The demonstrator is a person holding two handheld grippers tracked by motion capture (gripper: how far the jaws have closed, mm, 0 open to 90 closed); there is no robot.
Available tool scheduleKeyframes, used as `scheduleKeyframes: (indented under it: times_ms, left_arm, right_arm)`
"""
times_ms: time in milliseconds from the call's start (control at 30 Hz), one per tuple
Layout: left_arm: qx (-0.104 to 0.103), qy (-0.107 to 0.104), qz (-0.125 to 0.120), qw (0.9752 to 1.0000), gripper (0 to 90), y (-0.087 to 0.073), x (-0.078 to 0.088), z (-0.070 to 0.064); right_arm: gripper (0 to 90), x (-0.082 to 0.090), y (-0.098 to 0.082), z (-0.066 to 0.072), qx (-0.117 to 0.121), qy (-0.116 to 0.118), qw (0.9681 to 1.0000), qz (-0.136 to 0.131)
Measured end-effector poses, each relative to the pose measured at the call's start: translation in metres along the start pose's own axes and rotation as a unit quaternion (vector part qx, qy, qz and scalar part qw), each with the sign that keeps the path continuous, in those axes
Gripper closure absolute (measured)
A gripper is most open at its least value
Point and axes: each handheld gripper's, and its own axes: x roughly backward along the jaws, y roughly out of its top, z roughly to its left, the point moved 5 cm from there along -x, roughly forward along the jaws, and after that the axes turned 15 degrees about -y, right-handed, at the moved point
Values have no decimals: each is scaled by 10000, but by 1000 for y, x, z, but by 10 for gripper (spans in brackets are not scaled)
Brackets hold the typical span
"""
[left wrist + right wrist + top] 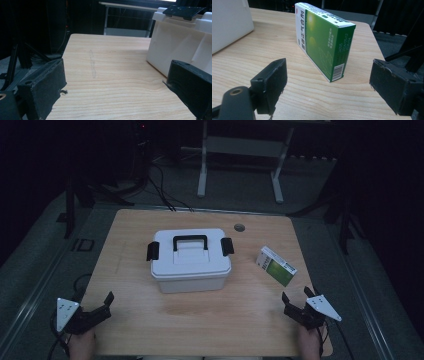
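A white lidded storage box with a black handle and two black side latches sits shut at the middle of the wooden table. To its right a green and white medicine carton stands on its long edge. My left gripper rests open at the table's front left corner, and in its own view the box's wall rises ahead to the right. My right gripper is open at the front right, and its jaws frame the carton a short way ahead without touching it.
A round cable hole lies in the table's far edge. Behind the table stand a white desk frame, black cables on the floor and dark stands at both sides. Bare wood stretches in front of the box.
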Motion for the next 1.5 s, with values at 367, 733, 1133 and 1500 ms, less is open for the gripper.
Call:
scheduleKeyframes:
  times_ms: [367,733,1133,1500]
  left_arm:
    - [-41,-108,105,9999,22,-2,-2,-3]
    - [226,-632,569,9961,22,-5,-16,-13]
    - [60,-1128,902,9895,47,1,-48,-41]
    - [-42,-1373,1390,9807,337,0,-83,-46]
  right_arm:
    - [138,0,0,0,49,9,10000,52]
    - [117,1,8,21,-98,499,9984,229]
    - [160,-6,24,62,103,1365,9903,231]
    - [449,-27,42,96,230,1649,9858,201]
